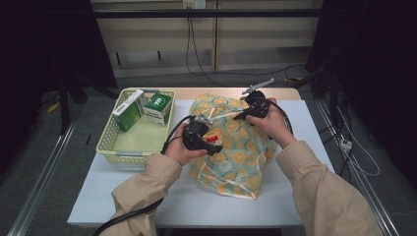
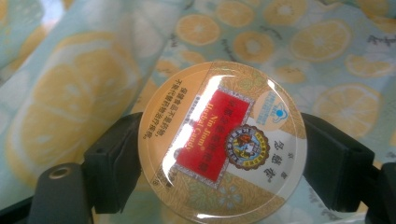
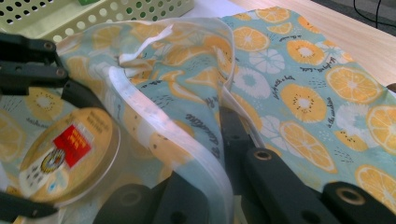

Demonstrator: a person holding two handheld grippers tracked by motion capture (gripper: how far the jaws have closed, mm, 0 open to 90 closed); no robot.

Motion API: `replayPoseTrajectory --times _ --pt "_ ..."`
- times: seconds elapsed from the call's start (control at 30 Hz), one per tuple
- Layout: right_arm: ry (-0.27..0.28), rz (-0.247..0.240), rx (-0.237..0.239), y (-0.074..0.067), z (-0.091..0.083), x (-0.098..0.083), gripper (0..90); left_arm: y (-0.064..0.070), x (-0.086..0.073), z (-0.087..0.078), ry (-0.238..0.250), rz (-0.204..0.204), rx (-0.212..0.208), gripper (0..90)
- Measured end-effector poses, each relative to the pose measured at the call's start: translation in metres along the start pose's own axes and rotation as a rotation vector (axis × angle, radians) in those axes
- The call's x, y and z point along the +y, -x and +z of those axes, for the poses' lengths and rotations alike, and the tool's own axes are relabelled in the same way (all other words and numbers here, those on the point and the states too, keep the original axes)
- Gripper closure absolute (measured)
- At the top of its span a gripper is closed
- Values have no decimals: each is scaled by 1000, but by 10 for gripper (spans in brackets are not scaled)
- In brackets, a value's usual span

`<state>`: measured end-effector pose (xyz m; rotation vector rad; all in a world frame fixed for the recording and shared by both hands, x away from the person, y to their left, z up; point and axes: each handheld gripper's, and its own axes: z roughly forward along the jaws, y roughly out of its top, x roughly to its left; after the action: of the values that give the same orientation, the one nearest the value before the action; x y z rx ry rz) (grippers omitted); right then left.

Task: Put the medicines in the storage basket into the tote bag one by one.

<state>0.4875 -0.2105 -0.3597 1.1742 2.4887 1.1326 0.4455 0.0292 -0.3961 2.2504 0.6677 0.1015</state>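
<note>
A round candy tin (image 1: 212,139) with a clear lid and a red label is clamped by its sides between the pads (image 2: 114,158) of my left gripper (image 1: 206,140). It hangs over a translucent bag (image 1: 238,157) printed with orange slices, which lies on the white table (image 1: 147,196). In the left gripper view the tin (image 2: 222,142) faces the camera with the bag's fabric (image 2: 70,93) behind it. My right gripper (image 1: 242,116) is shut on the bag's white-edged rim (image 3: 177,135) and holds it raised. The tin (image 3: 65,156) sits beside that rim in the right gripper view.
A pale green perforated basket (image 1: 110,147) stands left of the bag and holds two green-and-white boxes (image 1: 129,110). Its wall (image 3: 116,14) lies just beyond the bag. Cables run along the floor behind and to the right of the table.
</note>
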Motion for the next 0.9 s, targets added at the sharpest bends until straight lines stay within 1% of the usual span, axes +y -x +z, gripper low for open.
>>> replayPoseTrajectory --times 0.07,0.1,0.13,0.17,0.2,0.27,0.33,0.37,0.4,0.43,0.47,0.5,0.57,0.6,0.63,0.73,0.8,0.87,0.9 --pt "4 1 0 1 -1 0 900 -4 1 -1 -7 -5 42 204" --pt "5 2 -2 1 -2 0 900 -7 1 -2 2 -17 24 203" --pt "1 2 -2 0 -2 1 900 -10 2 -2 4 -22 33 204" --pt "2 2 -3 1 -3 1 900 -12 3 -4 2 -20 55 204" --pt "4 3 -5 1 -4 1 900 -15 4 -5 6 -29 65 204" --pt "8 4 -5 1 -5 2 900 -20 6 -8 16 -42 73 204" --pt "10 6 -4 1 -5 3 900 -24 8 -10 21 -42 90 204" --pt "9 6 -4 1 -5 3 900 -25 8 -11 27 -50 94 203" --pt "7 6 -4 1 -5 2 900 -25 8 -11 30 -56 89 204" --pt "4 6 -3 1 -5 2 900 -25 8 -11 25 -56 101 204" --pt "5 9 -3 1 -5 2 900 -25 7 -10 29 -54 78 204" --pt "4 10 -3 1 -5 2 900 -22 6 -10 25 -56 69 204" --pt "7 10 -5 2 -4 2 900 -17 5 -7 30 -48 54 203" --pt "8 11 -4 2 -4 2 900 -14 5 -6 29 -43 61 203" --pt "9 10 -4 2 -4 2 900 -11 5 -5 38 -38 39 204" --pt "5 13 -3 3 -2 2 900 -2 7 -1 53 -28 16 204" --pt "4 17 -7 3 -1 2 900 4 10 2 52 -10 16 203" --pt "3 16 -7 4 0 2 900 7 13 6 55 -13 -2 203" --pt "4 18 -9 4 1 1 900 10 14 8 55 -10 15 203"
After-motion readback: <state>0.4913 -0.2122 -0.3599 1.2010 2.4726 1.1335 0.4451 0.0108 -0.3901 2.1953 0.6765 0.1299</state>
